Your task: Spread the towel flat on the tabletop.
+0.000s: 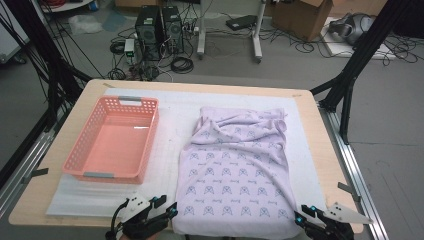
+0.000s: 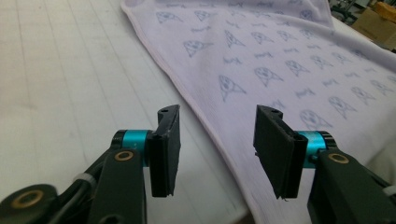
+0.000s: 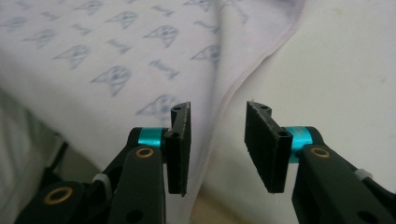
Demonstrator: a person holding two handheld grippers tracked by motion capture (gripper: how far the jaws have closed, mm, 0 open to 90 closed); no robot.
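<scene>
Tongs are hovering released, left tongs point(image 2: 217, 149) and right tongs point(image 3: 217, 144) each facing a near corner of the limp towel point(image 1: 235, 170), likely light, pinchable at its hem.

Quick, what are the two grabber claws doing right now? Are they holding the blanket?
Left gripper: open, holding nothing, at the blanket's edge.
Right gripper: open, holding nothing, at its other near edge.

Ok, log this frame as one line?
left gripper: open, at cloth's near left corner | right gripper: open, at near right corner | cloth: flat, ungrasped | basket: empty, left of cloth
</scene>
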